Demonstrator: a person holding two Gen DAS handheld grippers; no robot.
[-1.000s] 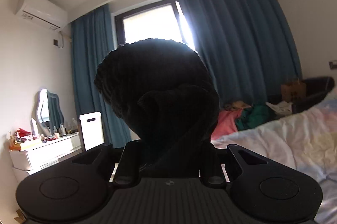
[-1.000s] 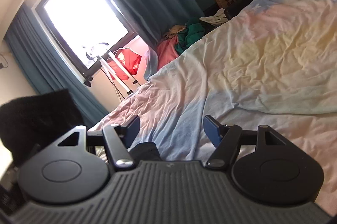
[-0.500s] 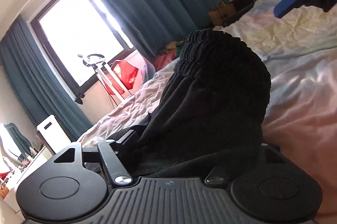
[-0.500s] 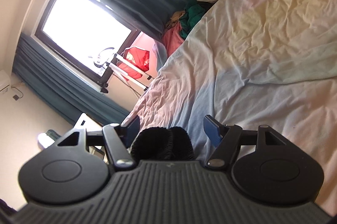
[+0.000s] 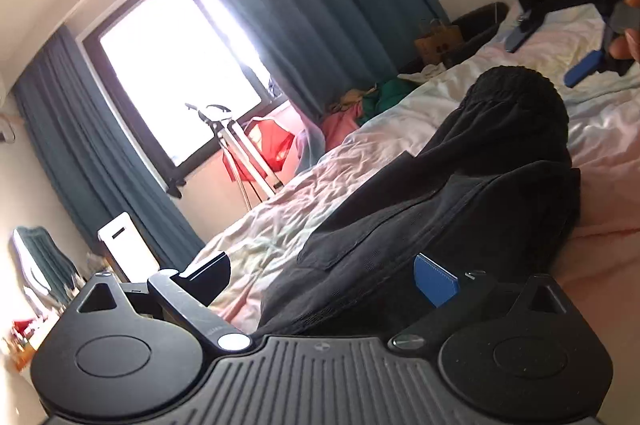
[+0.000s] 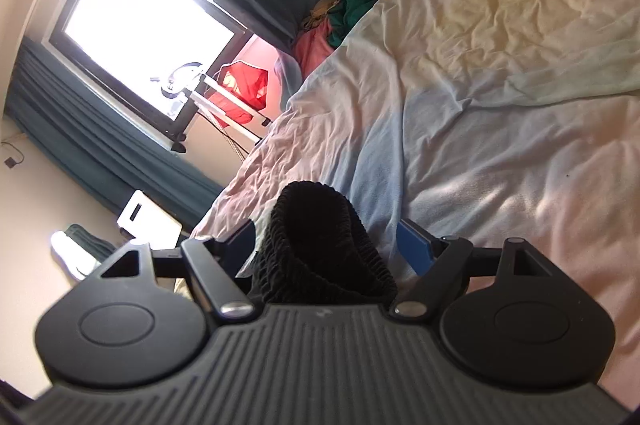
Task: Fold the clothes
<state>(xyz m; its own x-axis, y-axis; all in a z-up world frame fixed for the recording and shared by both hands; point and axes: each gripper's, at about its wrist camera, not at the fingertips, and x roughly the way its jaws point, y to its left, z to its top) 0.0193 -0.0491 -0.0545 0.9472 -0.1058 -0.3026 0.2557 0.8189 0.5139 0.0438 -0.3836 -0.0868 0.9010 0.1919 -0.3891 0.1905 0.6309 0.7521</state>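
Both grippers' fingers are spreading apart; only the left view shows the black garment (image 5: pixel 460 209) whole.

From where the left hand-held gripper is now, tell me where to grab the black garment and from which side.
Probably the flat hem edge of the black garment nearest the left hand-held gripper, coming in low along the bed. Its jaws are opening, with the cloth lying loose between them. That edge lies thin and flat, while the ribbed cuff bunches up high and thick.

Black garment (image 5: pixel 460 209) lies on bed (image 5: pixel 280 225) between opening left gripper (image 5: pixel 320 277) fingers (image 5: pixel 436 283)
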